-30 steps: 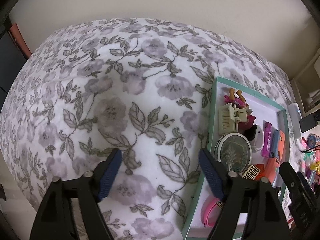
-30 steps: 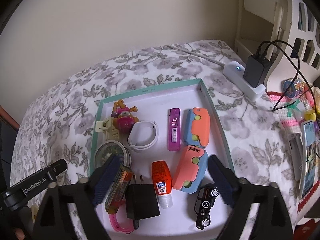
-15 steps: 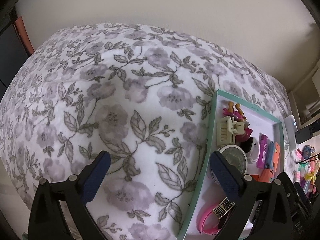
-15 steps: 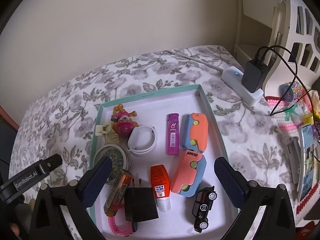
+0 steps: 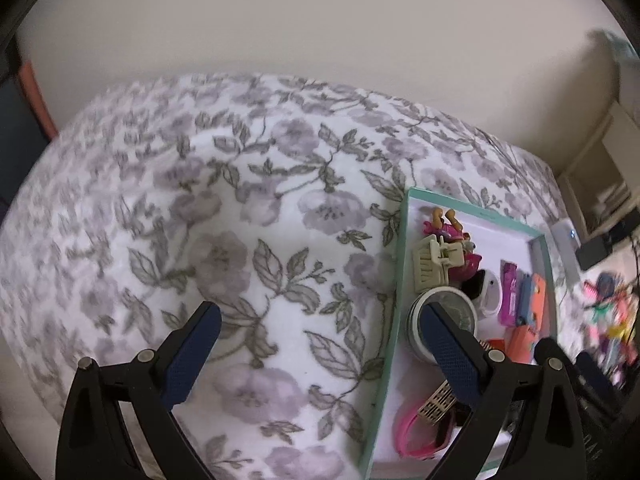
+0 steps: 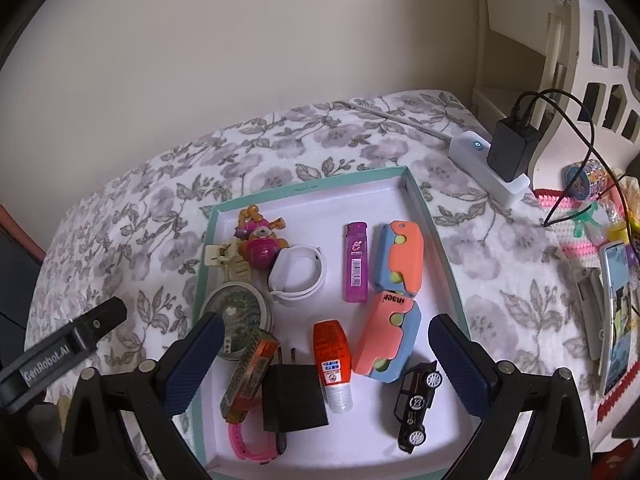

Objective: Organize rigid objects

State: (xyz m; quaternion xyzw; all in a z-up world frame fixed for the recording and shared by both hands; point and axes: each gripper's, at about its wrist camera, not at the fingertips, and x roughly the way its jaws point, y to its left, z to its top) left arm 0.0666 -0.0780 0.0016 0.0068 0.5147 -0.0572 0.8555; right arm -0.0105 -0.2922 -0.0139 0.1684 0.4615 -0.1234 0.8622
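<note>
Both tongs spread and empty — left tongs point(image 5: 316, 332), jaws just opened, over bare floral bed point(image 5: 248, 248), right tongs point(image 6: 326, 346) above full teal tray point(image 6: 438, 248) — pick one isolated item, likely toy car point(image 6: 416, 408), descend straight, avoid neighbours.

Count, right wrist view: one teal-rimmed tray point(image 6: 308, 188). Inside it:
- two orange-and-blue cases point(image 6: 402, 258), point(image 6: 386, 338)
- one purple lighter point(image 6: 356, 262)
- one orange bottle with clear cap point(image 6: 333, 360)
- one black toy car point(image 6: 416, 404)
- one black plug adapter point(image 6: 294, 398)
- one orange patterned box point(image 6: 250, 372)
- one pink watch strap point(image 6: 244, 444)
- one round tin point(image 6: 236, 308)
- one cream hair claw point(image 6: 228, 262)
- one white band point(image 6: 298, 274)
- one pink toy figure point(image 6: 260, 240)

Outside the tray: one white power strip point(image 6: 484, 170), one black charger point(image 6: 510, 150).
</note>
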